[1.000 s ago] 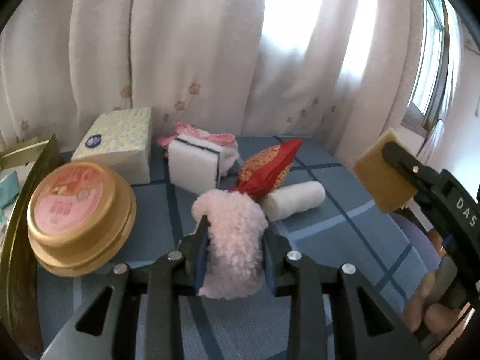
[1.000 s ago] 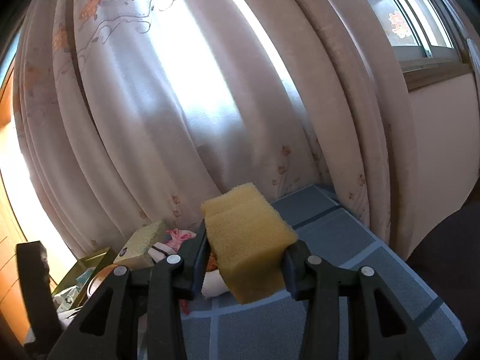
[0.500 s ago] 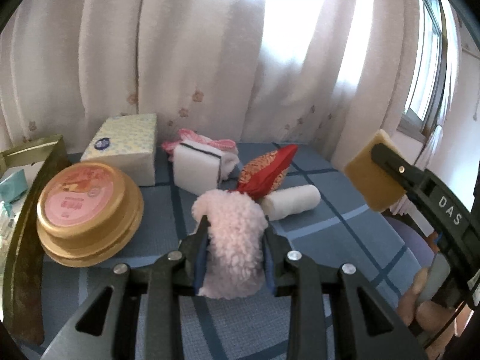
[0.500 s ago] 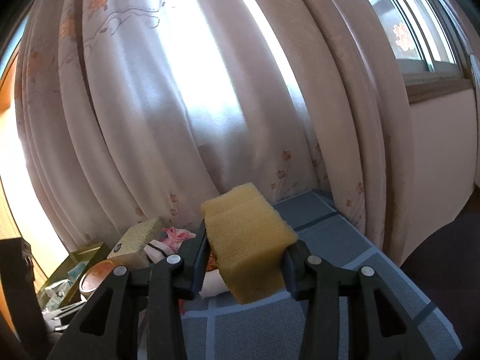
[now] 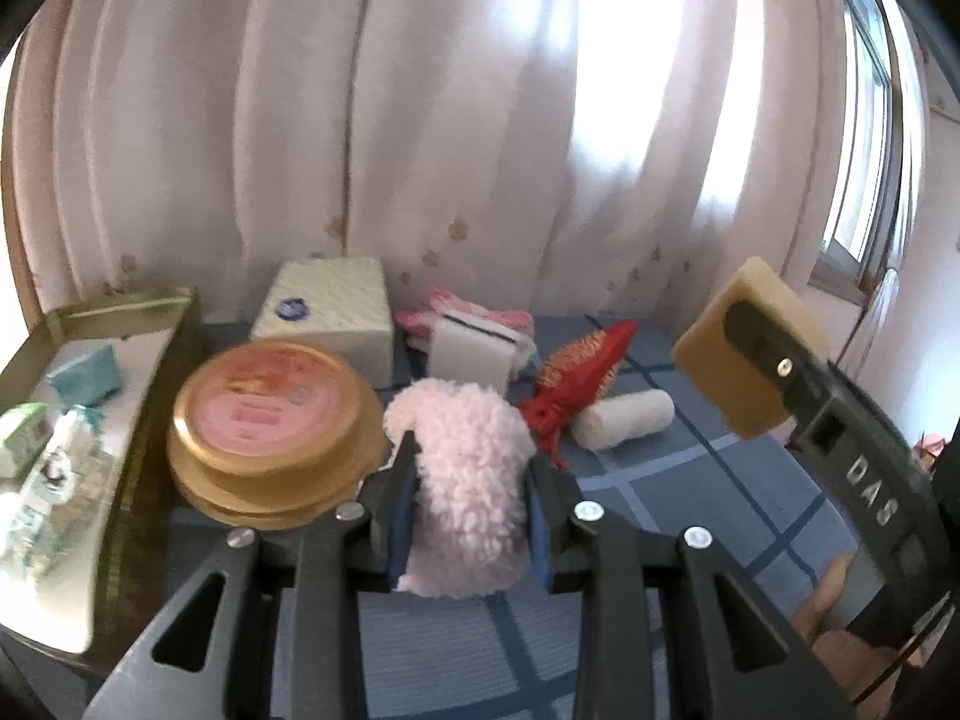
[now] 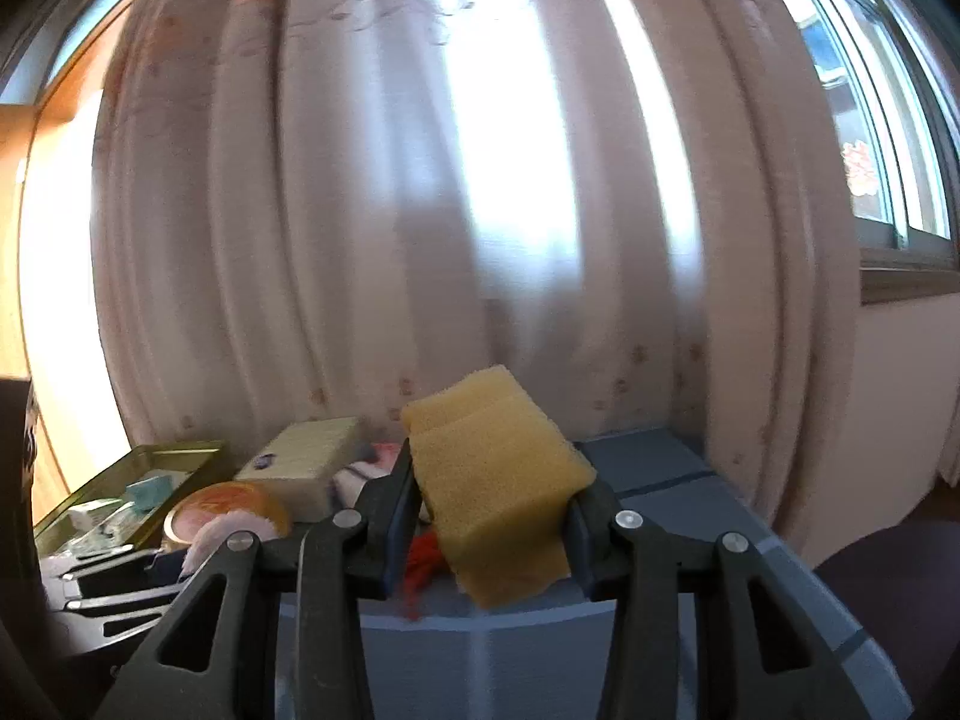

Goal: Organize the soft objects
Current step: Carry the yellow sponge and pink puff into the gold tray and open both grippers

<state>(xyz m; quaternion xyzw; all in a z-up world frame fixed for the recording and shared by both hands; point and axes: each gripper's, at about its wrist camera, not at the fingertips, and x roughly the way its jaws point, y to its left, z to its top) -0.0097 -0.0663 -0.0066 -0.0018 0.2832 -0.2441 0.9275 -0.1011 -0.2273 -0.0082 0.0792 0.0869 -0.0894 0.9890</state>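
My left gripper point(image 5: 471, 468) is shut on a fluffy pink cloth point(image 5: 468, 480), held above the blue checked table point(image 5: 690, 504). My right gripper point(image 6: 492, 498) is shut on a yellow sponge point(image 6: 498, 486), also held in the air; the sponge shows at the right of the left wrist view point(image 5: 714, 354). On the table lie a white sponge with a black edge point(image 5: 471, 351), a red patterned pouch point(image 5: 582, 378), a white rolled cloth point(image 5: 624, 420) and a pink cloth point(image 5: 462, 309) behind the white sponge.
A round gold tin with a pink lid point(image 5: 270, 426) stands at the left. A pale tissue box point(image 5: 327, 312) is behind it. An open gold tray point(image 5: 90, 414) with small packets is at far left. Curtains point(image 5: 420, 120) hang behind the table.
Both grippers have drawn back and swung left with their loads still held. The gold tray and its packets have come into the left wrist view.
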